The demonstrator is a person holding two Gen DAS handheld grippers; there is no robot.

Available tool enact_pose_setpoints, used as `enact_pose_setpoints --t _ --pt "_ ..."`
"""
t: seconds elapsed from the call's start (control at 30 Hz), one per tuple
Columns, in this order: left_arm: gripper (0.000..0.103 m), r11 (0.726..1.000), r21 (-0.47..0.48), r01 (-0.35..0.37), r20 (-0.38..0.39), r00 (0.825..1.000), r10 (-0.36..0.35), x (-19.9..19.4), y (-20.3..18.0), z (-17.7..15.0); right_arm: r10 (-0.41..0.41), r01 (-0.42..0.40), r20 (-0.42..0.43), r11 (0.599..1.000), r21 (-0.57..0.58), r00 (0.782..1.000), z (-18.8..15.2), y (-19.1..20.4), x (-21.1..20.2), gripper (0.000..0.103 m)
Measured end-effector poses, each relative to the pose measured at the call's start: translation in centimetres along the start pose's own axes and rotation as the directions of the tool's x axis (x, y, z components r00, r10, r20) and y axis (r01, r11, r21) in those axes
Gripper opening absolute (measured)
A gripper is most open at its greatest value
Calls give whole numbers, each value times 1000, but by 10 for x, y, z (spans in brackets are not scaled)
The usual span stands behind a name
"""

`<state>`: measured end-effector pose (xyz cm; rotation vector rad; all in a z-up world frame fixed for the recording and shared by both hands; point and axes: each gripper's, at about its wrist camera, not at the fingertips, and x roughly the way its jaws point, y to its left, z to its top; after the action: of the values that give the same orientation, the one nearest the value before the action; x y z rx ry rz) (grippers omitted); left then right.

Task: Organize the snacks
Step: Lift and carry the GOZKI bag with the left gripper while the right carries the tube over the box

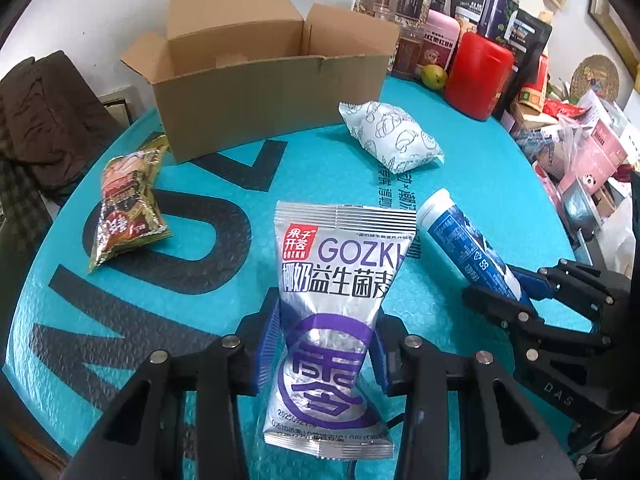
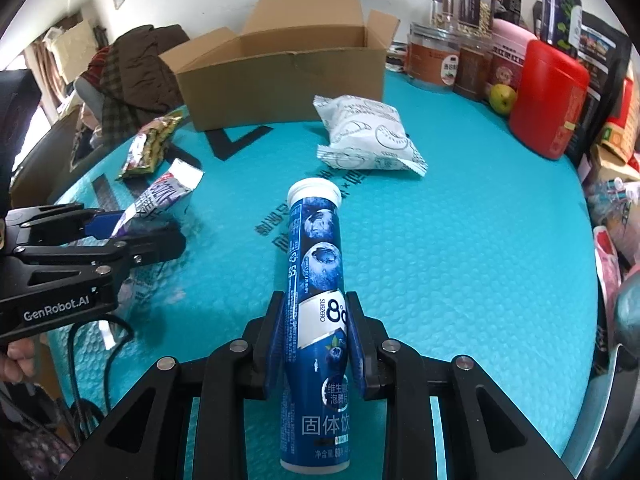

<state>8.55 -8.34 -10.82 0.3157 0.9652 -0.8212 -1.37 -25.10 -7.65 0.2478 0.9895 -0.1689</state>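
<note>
Teal bubble-textured surface (image 1: 320,184) carries everything. Nearest, the left tool (image 1: 322,344) is clenched on a silver-purple snack pouch (image 1: 336,300), its blue pads pinching the pouch's middle. Just beside it, the right tool (image 2: 316,340) grips a blue tablet tube (image 2: 316,280) around its body, white cap pointing away. Farther off lie a white pastry packet (image 1: 394,138) and a gold-red snack bag (image 1: 128,204), well apart. Beyond them stands an open cardboard box (image 1: 272,84), with jars and a red canister (image 1: 478,76) at the far edge.

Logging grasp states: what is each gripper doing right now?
Left gripper: closed on the silver GOZKH pouch.
Right gripper: closed on the blue tablet tube.
</note>
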Motion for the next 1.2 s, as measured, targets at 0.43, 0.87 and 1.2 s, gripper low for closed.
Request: enact_pose_setpoints --t 0.43,0.87,1.2 --pt "39 1000 -14 8 149 989 -6 -49 -3 8 33 -29 89 998 -51 996 1 19 -36 28" --pt "39 999 -51 17 327 945 1 -100 0 43 46 -20 218 993 -120 975 36 27 -77 28" --pt "39 999 -51 13 402 916 9 -119 0 74 85 -20 302 977 -211 949 72 39 -95 28"
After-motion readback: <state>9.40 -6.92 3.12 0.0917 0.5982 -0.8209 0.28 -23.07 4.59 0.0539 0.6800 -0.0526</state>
